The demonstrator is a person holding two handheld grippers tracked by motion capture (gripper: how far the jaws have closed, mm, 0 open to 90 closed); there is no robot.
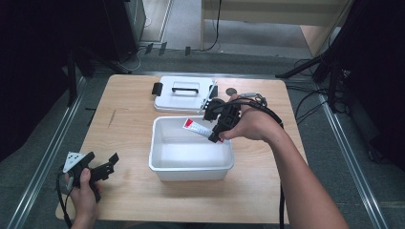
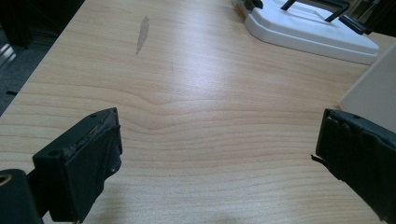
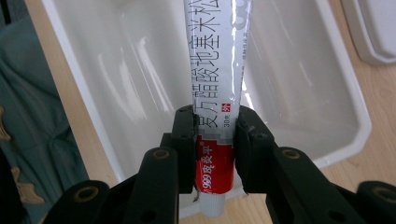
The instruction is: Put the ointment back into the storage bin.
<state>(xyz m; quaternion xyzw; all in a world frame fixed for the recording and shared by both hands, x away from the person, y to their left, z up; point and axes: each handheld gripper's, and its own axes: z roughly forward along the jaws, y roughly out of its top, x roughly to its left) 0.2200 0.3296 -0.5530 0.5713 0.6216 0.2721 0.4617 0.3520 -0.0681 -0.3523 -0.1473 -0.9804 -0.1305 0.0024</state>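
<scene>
- the right hand (image 1: 250, 125) reaches in from the lower right of the high view, forearm stretched diagonally across the table (image 1: 129, 100), wrist bent so the right gripper (image 1: 216, 136) points down and to the left over the white bin (image 1: 191, 169)
- its jaws pinch a red and white tube (image 1: 198, 128) near the red end; in the right gripper view the tube (image 3: 215, 84) runs straight up out from between the two pads, its white printed body stretching over the bin's (image 3: 336, 93) inside
- in the high view the tube hangs above the far part of the bin, tilted, its free end toward the far left corner; whether it touches the bin's floor i cannot tell
- the left hand (image 1: 83, 188) rests at the near left corner of the table, fist wrapped round the left gripper (image 1: 106, 167), which points right toward the bin
- its jaws stand wide apart with nothing between them, just bare wood in the left gripper view
- the bin's white lid (image 1: 184, 95) with a dark handle lies flat beyond the bin, just beside its far edge
</scene>
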